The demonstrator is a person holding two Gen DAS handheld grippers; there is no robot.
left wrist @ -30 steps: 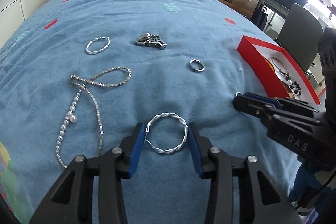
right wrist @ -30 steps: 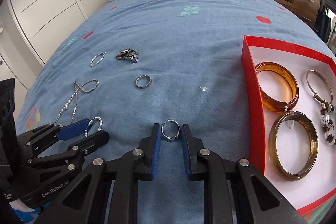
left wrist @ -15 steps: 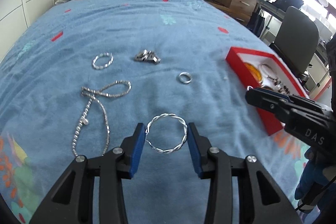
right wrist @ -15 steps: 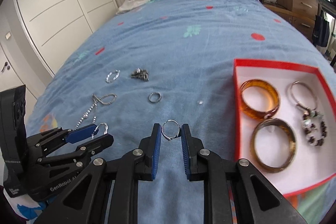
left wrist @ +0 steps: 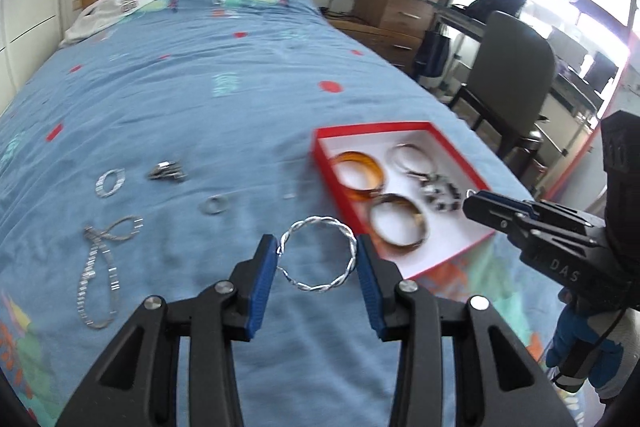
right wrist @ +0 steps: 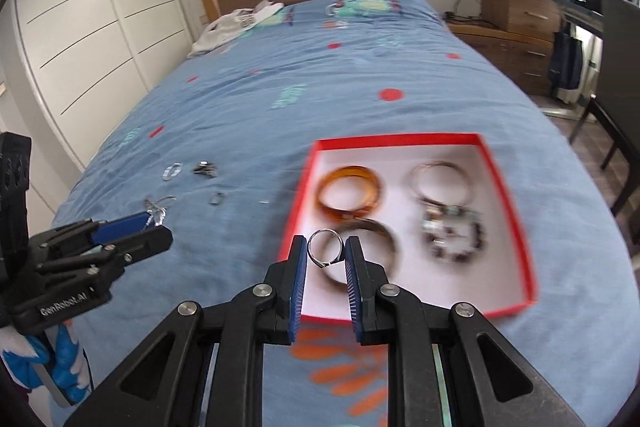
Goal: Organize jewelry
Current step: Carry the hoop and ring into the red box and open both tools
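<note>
Above the bed: twisted silver wire bangle (left wrist: 318, 254) and small silver ring (right wrist: 326, 253), both lifted off the blue bedspread (left wrist: 200, 99) since a second ago.
Left gripper (left wrist: 318, 269): half open, pads clamping the bangle's sides.
Right gripper (right wrist: 326, 267): narrow, pinching the ring over the red box's (right wrist: 516, 203) near-left corner.

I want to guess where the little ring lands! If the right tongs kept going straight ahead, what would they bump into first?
Probably the brown bangle in the red box: the right tongs, gripping the small ring, point straight at it, though depth is hard to judge.
</note>
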